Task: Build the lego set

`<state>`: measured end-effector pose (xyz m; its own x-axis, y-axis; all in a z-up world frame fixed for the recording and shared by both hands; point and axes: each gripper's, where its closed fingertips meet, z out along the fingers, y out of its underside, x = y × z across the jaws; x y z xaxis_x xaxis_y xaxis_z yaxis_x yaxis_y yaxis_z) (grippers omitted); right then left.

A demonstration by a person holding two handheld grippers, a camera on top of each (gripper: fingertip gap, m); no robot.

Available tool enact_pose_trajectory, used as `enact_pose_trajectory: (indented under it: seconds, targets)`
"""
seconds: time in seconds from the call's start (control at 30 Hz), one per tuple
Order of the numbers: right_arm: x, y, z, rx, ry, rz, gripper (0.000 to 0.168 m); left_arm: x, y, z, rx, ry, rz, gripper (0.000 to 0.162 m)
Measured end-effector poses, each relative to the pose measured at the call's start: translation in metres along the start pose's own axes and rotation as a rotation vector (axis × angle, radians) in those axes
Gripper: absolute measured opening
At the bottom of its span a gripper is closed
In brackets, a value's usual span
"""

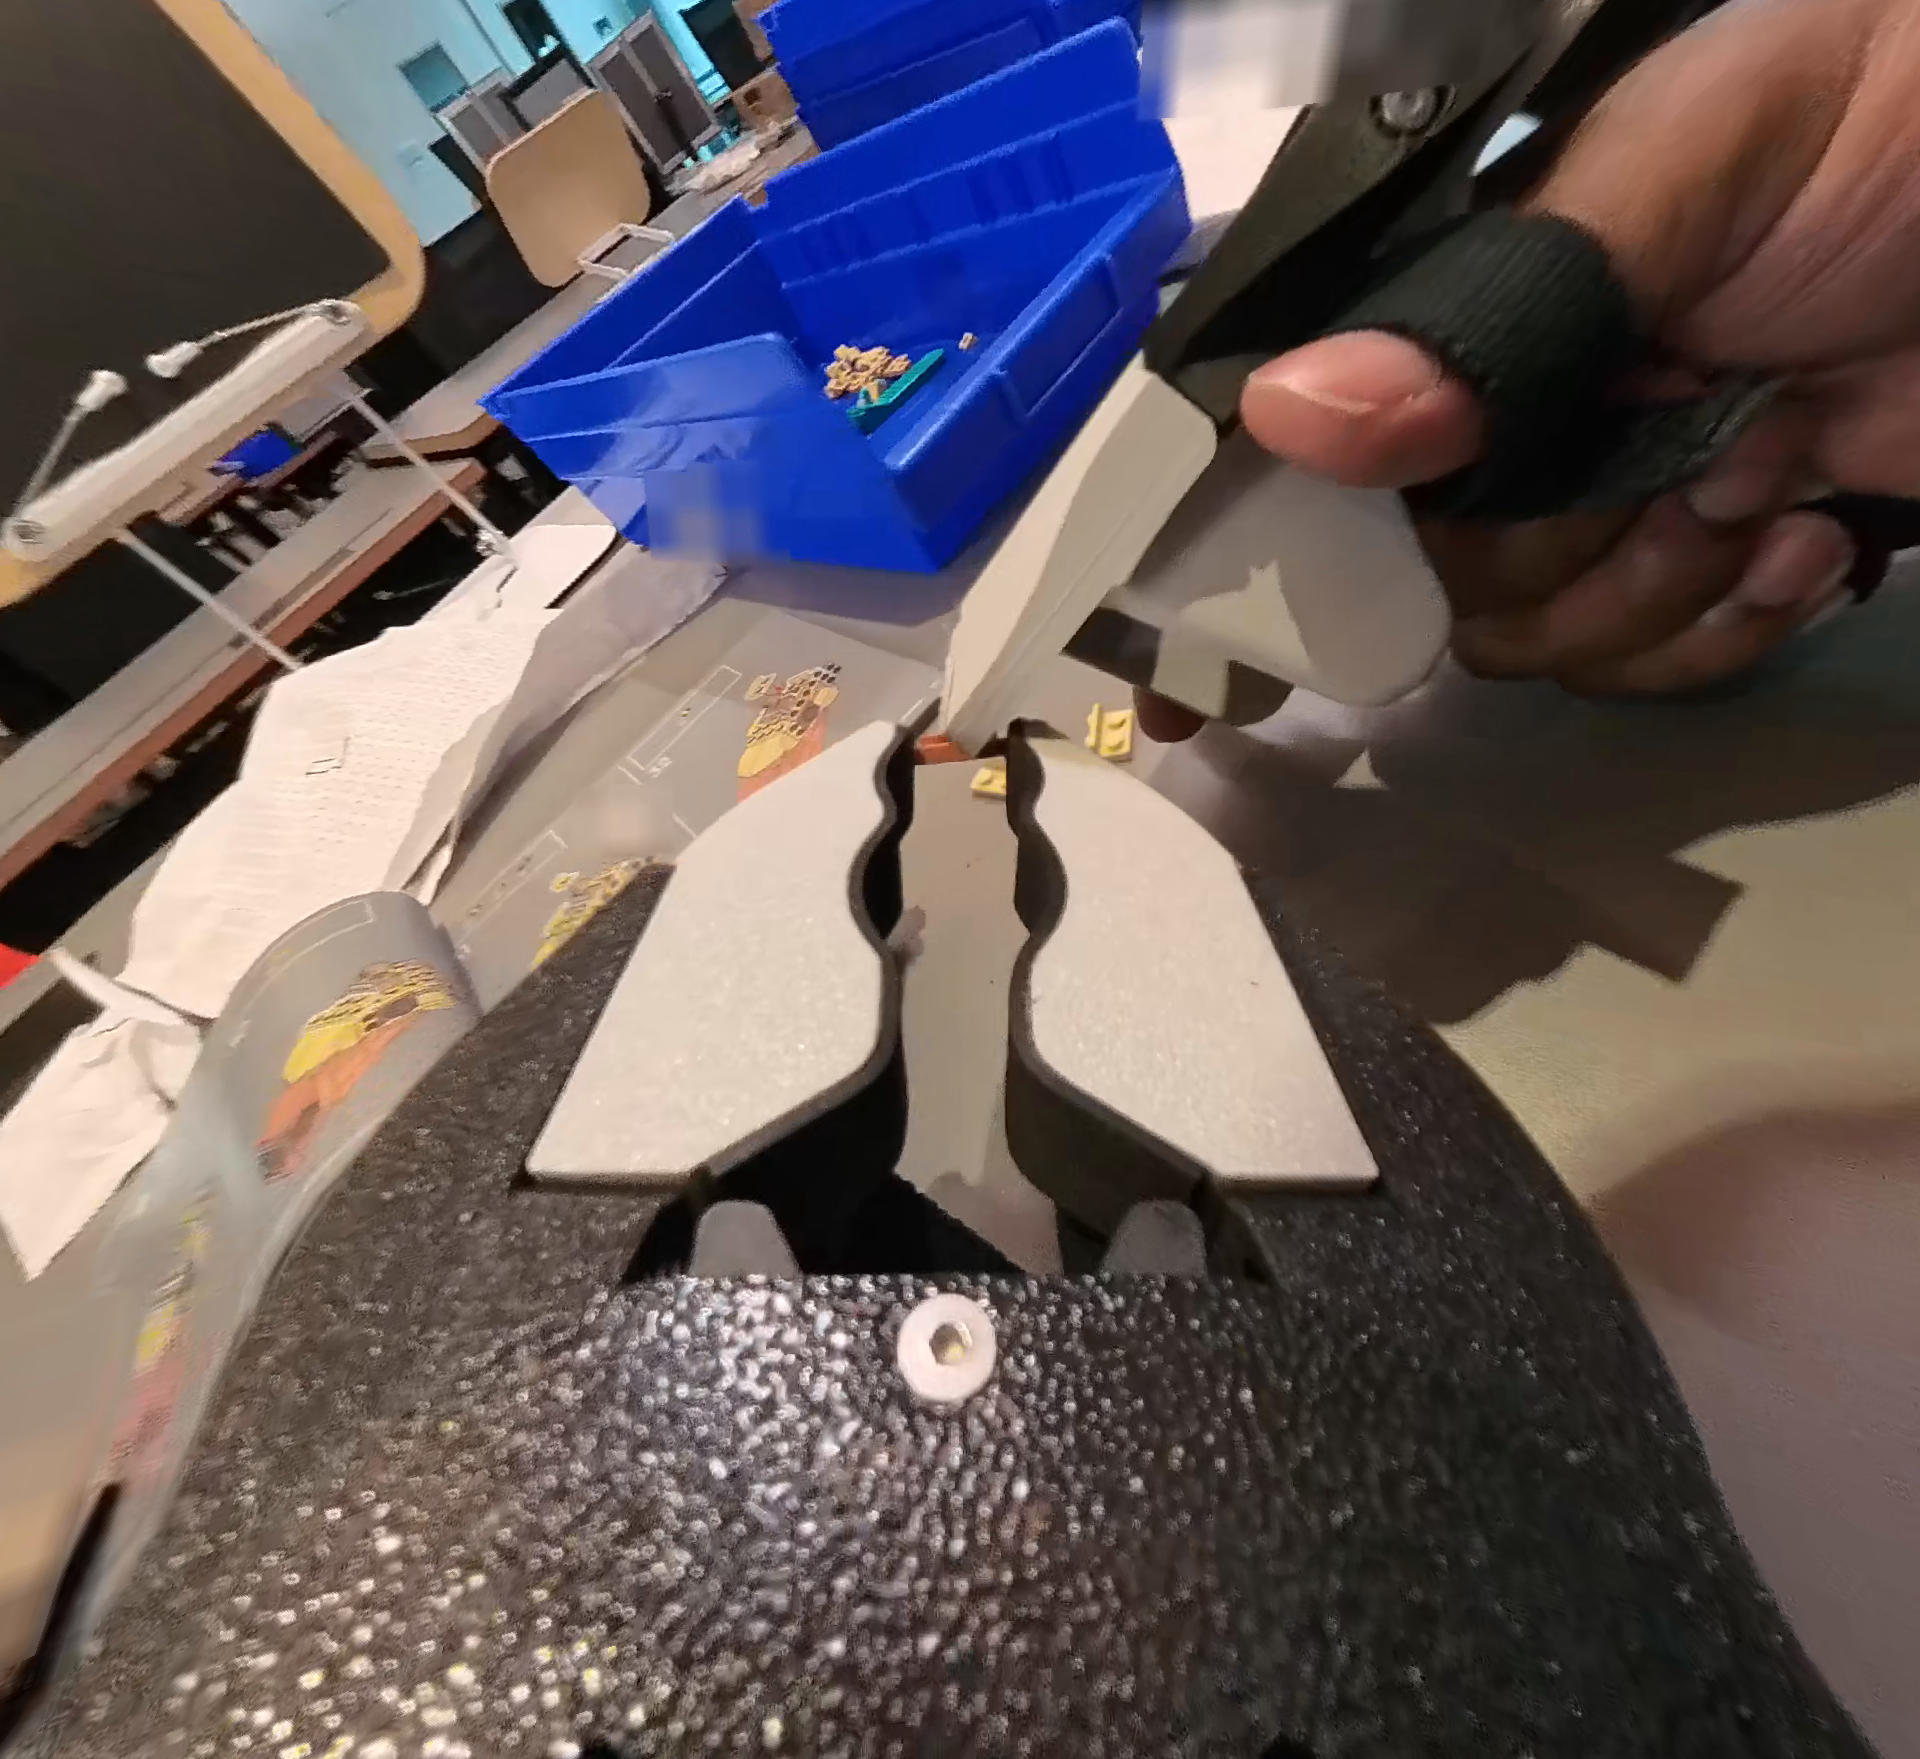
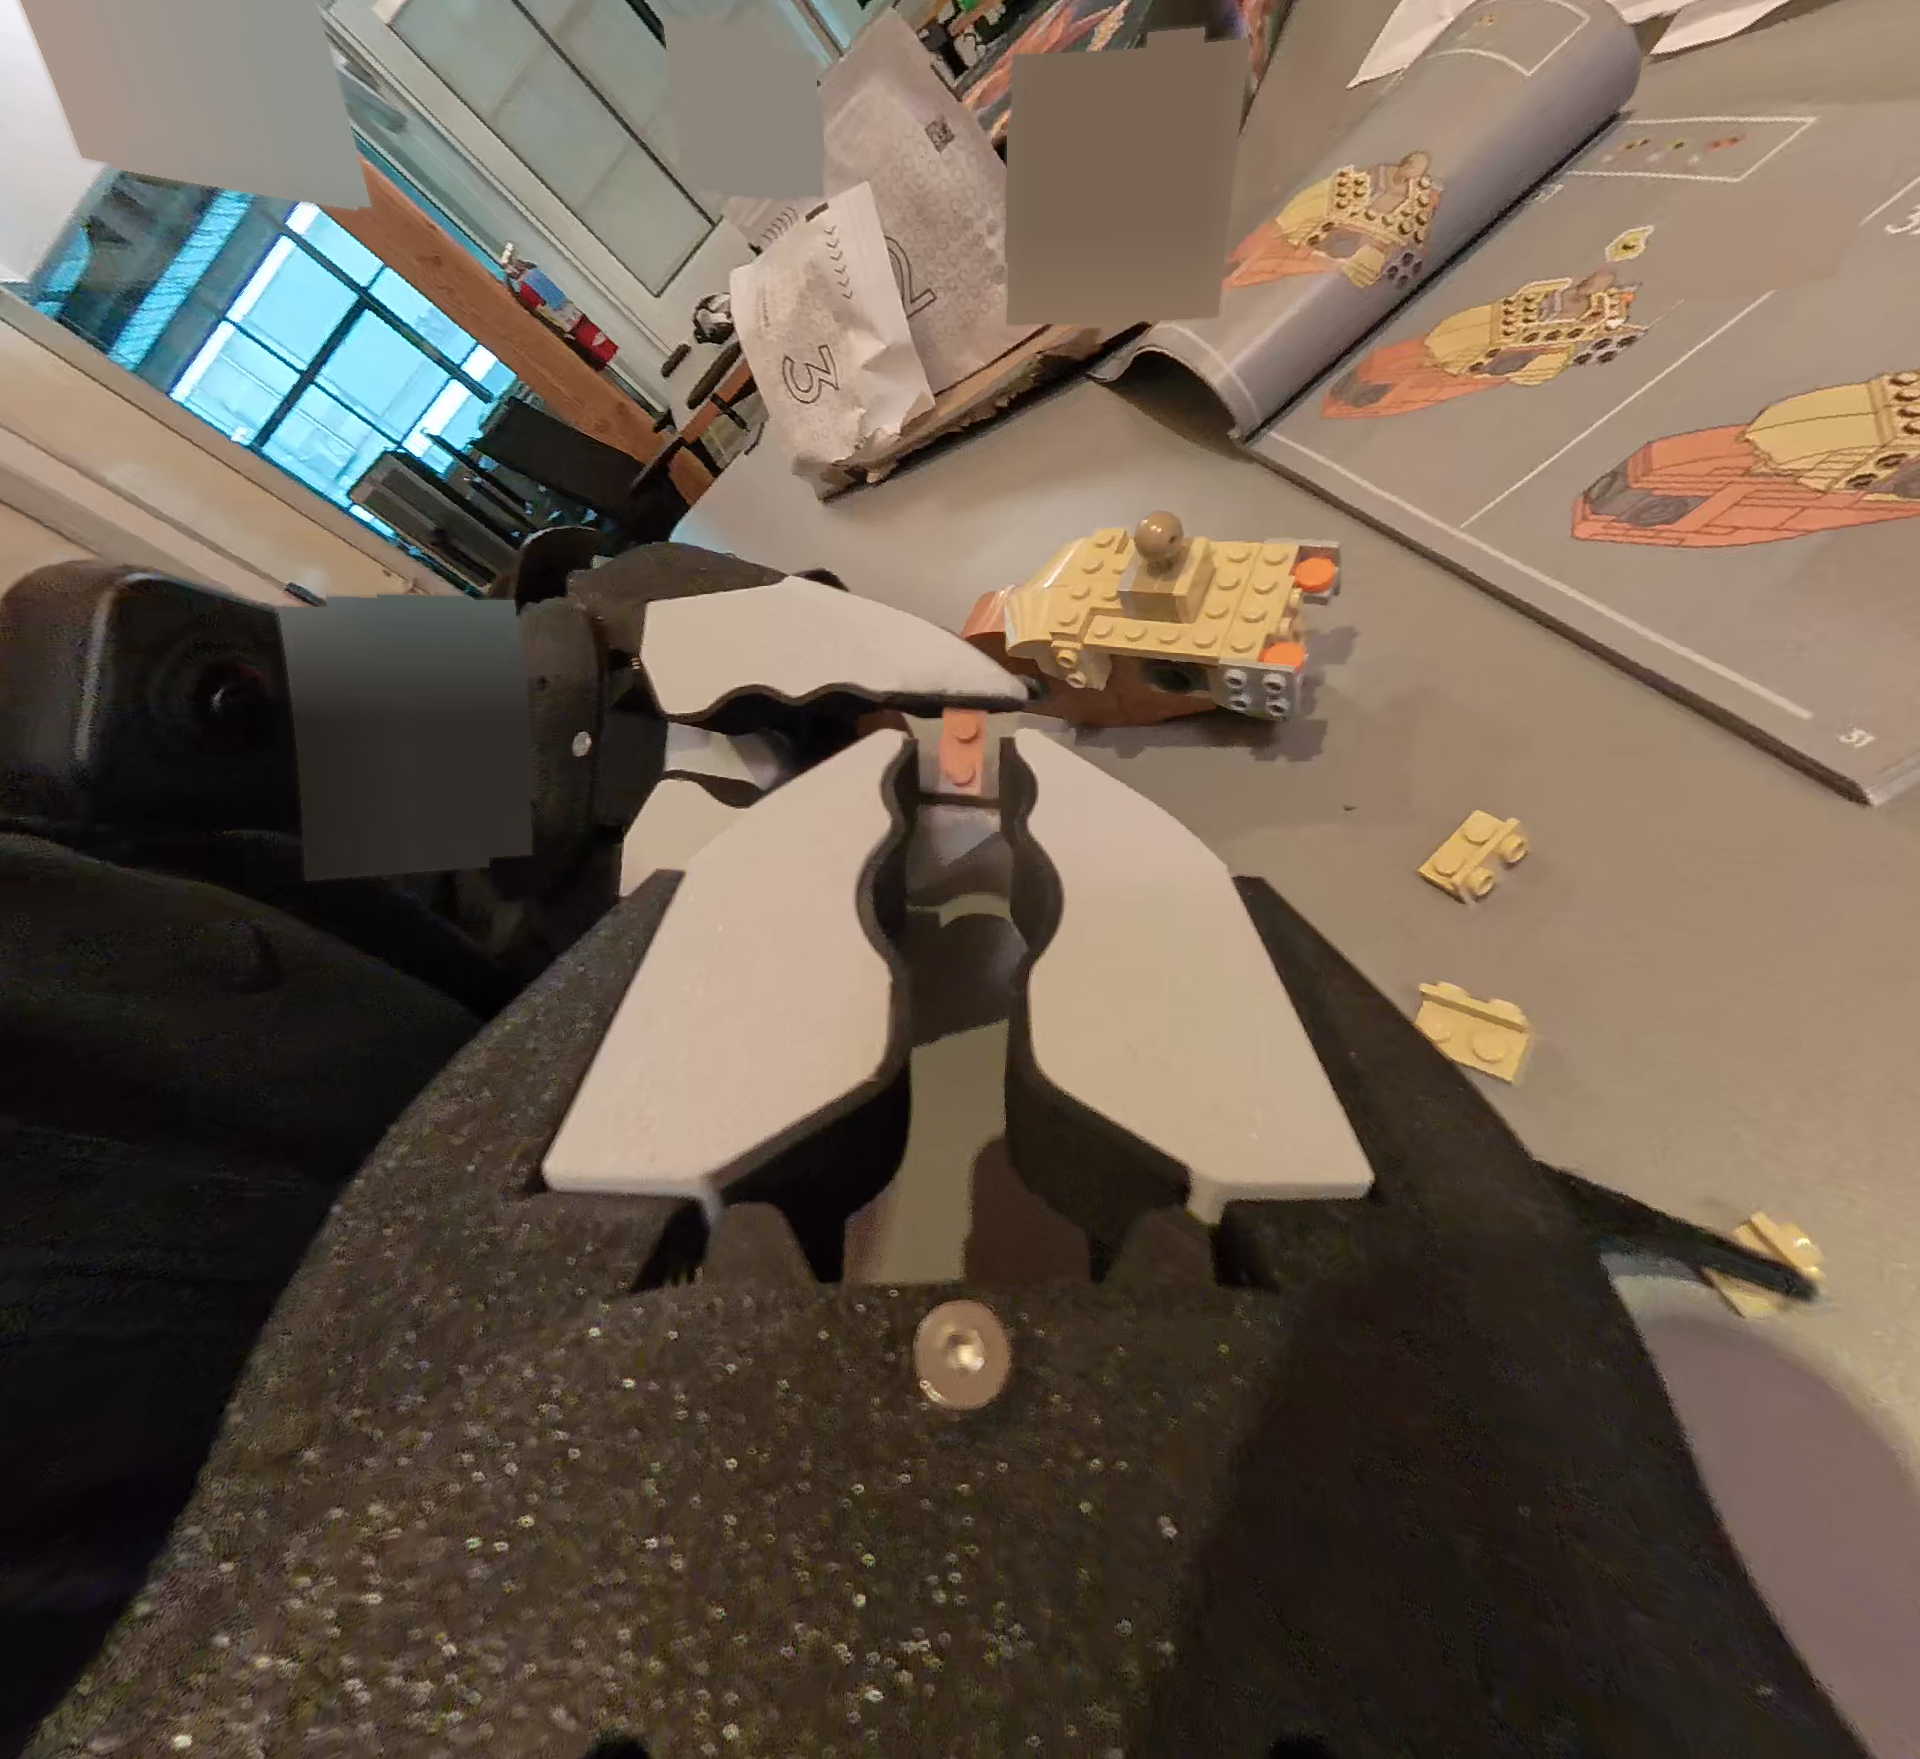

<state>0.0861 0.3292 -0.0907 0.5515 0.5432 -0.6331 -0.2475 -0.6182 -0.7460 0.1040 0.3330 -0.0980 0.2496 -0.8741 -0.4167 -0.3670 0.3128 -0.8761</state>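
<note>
Both grippers meet tip to tip just above the grey tabletop (image 2: pixel 1039 483).

Right gripper (image 2: pixel 962 753): grey fingers drawn narrow, pinching a small salmon-brown two-stud lego plate (image 2: pixel 962 755) at the very tips. The studs face the camera, so the plate is held edge-on between the pads, probably so that its underside stays free for pressing onto something.

Left gripper (image 1: pixel 961 753): fingers also narrow. A sliver of reddish-brown plate (image 1: pixel 948 747) shows at its tips, with the right gripper's finger wedged in from above. Whether the left is gripping the plate or only steadying it, I cannot tell. Reads as a hand-over or a re-grip to fix the plate's angle.

The person's hand (image 1: pixel 1704 359) wraps the right tool's handle, one finger through a black fabric loop.

The partly built tan and brown lego vehicle (image 2: pixel 1153 639), with an olive knob on top and orange round studs at one end, sits on the table just beyond the gripper tips, apart from them. The plate is likely bound for it.

Loose tan plates (image 2: pixel 1473 857) lie near on the right. The open grey instruction booklet (image 2: pixel 1621 504) lies flat behind the model, build steps in view for reference. A blue plastic parts bin (image 1: pixel 935 379) holds a few tan and teal pieces farther back.
</note>
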Motion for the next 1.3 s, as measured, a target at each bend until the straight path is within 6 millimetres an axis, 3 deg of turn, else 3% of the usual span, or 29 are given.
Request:
enact_pose_trajectory:
  seconds: [0.1,0.27,0.43,0.77,1.03,1.13,1.3]
  targets:
    - [-0.003,-0.002,-0.006,-0.013,-0.045,0.013,0.021,-0.002,-0.006,-0.004,0.060,0.058,-0.039,0.016]
    - [-0.019,-0.017,-0.019,-0.065,-0.261,0.173,0.018,-0.007,-0.032,-0.022,0.258,0.241,-0.123,0.016]
    - [-0.040,-0.023,-0.014,-0.151,-0.387,0.201,0.016,-0.012,-0.042,-0.028,0.348,0.306,-0.089,0.017]
    - [-0.041,-0.021,-0.005,-0.117,-0.462,0.283,0.002,-0.007,-0.040,-0.030,0.397,0.321,-0.048,0.017]
    - [-0.037,-0.020,-0.003,-0.107,-0.484,0.316,0.011,-0.009,-0.038,-0.028,0.407,0.320,-0.070,0.016]
    - [-0.031,-0.019,-0.004,-0.096,-0.421,0.136,0.015,-0.011,-0.036,-0.028,0.396,0.322,-0.108,0.016]
    - [-0.019,-0.031,-0.020,-0.042,-0.282,-0.340,0.009,-0.013,-0.031,-0.026,0.327,0.412,-0.270,0.016]
